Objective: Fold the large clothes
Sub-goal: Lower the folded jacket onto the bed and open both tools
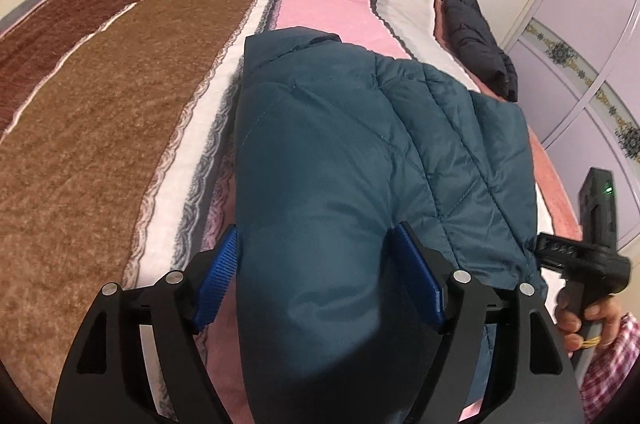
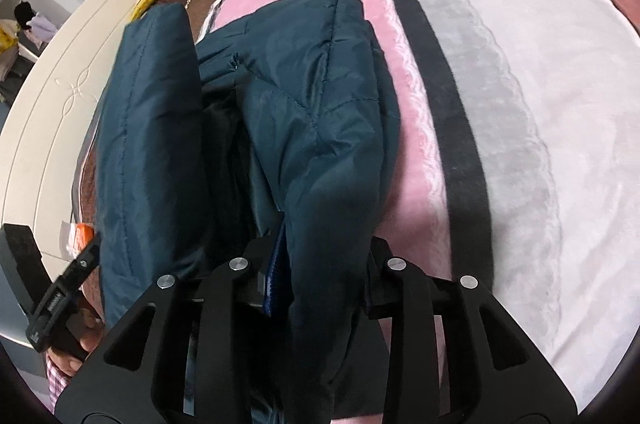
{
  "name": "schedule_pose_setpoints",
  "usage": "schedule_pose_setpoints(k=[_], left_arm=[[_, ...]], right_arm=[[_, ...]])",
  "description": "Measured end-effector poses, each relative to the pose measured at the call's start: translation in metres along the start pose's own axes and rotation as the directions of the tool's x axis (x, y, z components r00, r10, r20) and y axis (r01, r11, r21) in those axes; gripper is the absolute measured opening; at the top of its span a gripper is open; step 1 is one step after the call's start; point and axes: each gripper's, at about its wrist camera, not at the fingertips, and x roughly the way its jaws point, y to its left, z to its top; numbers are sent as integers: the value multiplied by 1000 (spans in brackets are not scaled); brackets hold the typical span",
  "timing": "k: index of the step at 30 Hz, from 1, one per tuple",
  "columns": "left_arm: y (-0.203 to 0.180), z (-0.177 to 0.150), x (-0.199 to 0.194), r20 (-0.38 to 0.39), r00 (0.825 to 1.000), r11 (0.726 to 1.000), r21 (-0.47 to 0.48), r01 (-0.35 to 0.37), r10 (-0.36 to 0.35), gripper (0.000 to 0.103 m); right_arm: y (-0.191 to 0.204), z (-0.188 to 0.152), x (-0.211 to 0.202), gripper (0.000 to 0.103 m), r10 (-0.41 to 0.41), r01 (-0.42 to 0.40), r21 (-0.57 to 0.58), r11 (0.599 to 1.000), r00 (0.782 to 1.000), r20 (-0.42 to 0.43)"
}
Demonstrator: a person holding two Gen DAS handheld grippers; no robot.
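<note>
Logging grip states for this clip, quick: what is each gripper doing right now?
Left gripper: jaws set wide around a thick fold of the teal jacket; whether they pinch it cannot be told.
Right gripper: shut on the jacket's edge.
</note>
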Motion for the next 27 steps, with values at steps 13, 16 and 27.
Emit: schedule_pose_setpoints(k=[13, 16, 27], left_arm=[[-9, -13, -42, 21, 1000, 1000, 0, 0, 0, 74], [-12, -22, -49, 12, 1000, 1000, 2, -10, 10, 74], [-29, -50, -82, 20, 998, 997, 46, -65, 64, 74]], right_arm=[[6, -33, -72, 38, 21, -19, -17, 1000, 989, 147], [7, -50, -78, 38, 18, -13, -38, 999, 989, 144], [20, -103, -91, 40, 9, 7, -113, 994, 990, 140]])
